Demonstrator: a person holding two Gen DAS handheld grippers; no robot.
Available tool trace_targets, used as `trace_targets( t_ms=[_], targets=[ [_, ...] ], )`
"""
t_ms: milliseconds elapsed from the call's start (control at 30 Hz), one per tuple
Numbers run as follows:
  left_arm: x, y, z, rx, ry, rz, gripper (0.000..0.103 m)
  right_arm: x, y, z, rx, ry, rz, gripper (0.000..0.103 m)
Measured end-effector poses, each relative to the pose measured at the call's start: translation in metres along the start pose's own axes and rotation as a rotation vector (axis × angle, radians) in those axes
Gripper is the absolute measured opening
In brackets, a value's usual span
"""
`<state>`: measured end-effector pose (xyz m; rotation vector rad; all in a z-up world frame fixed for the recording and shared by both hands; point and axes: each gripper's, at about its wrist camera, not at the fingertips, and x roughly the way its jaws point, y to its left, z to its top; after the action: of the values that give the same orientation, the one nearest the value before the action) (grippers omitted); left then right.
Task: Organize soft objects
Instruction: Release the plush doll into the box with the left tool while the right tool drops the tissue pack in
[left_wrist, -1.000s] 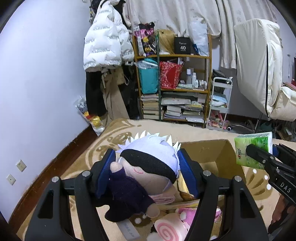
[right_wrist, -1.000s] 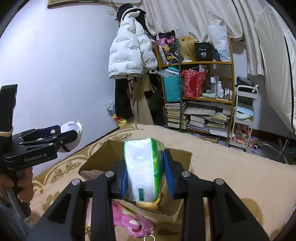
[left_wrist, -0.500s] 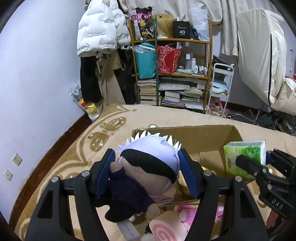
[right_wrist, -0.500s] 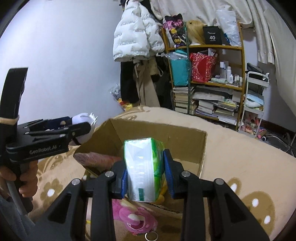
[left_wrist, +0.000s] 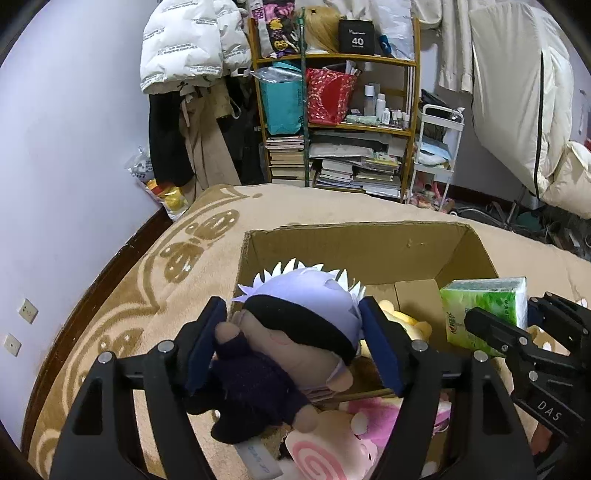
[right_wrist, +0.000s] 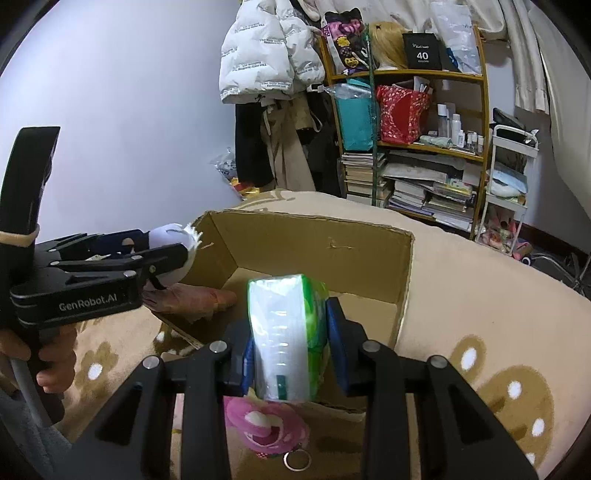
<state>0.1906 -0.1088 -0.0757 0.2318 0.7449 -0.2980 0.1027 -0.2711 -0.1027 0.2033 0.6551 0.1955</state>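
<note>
nearest the left wrist camera, the left gripper (left_wrist: 295, 343) carries the plush doll (left_wrist: 291, 332) between its blue pads, and its jaws are opening around it; a second ago the doll hung above the near edge of the cardboard box (left_wrist: 369, 243), and now it sits lower, over the box mouth, so the release looks under way. the right gripper (right_wrist: 291, 350) stays clamped tight on the green tissue pack (right_wrist: 284, 332), which has also come down from above the rim to just over the box floor; its drop seems next. on the blanket (left_wrist: 177, 295) in front of the box lie a pink swirl plush (left_wrist: 321, 454) and a pink strawberry toy (right_wrist: 266, 428), not yet packed. inside the box a yellow plush (left_wrist: 402, 321) rests near the front wall; the far half looks bare.
</note>
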Motion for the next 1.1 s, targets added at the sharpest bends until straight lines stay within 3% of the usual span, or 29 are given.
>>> trace_targets(
  t_ms=[667, 833, 1033, 1100],
  targets=[
    [0.0, -0.006, 0.006, -0.001, -0.014, -0.068, 0.076, 0.001, -0.007, 0.0, 0.027, -0.023, 0.019, 0.036],
    [0.004, -0.001, 0.006, -0.019, 0.004, -0.098, 0.087, 0.005, -0.01, -0.001, 0.053, -0.024, 0.025, 0.037],
    [0.006, 0.011, 0.005, -0.048, 0.018, -0.052, 0.096, 0.007, -0.01, 0.0, 0.072, -0.022, 0.035, 0.038],
    [0.005, 0.017, 0.006, -0.078, 0.026, -0.059, 0.096, 0.005, -0.009, 0.001, 0.08, -0.031, 0.04, 0.047]
  ],
)
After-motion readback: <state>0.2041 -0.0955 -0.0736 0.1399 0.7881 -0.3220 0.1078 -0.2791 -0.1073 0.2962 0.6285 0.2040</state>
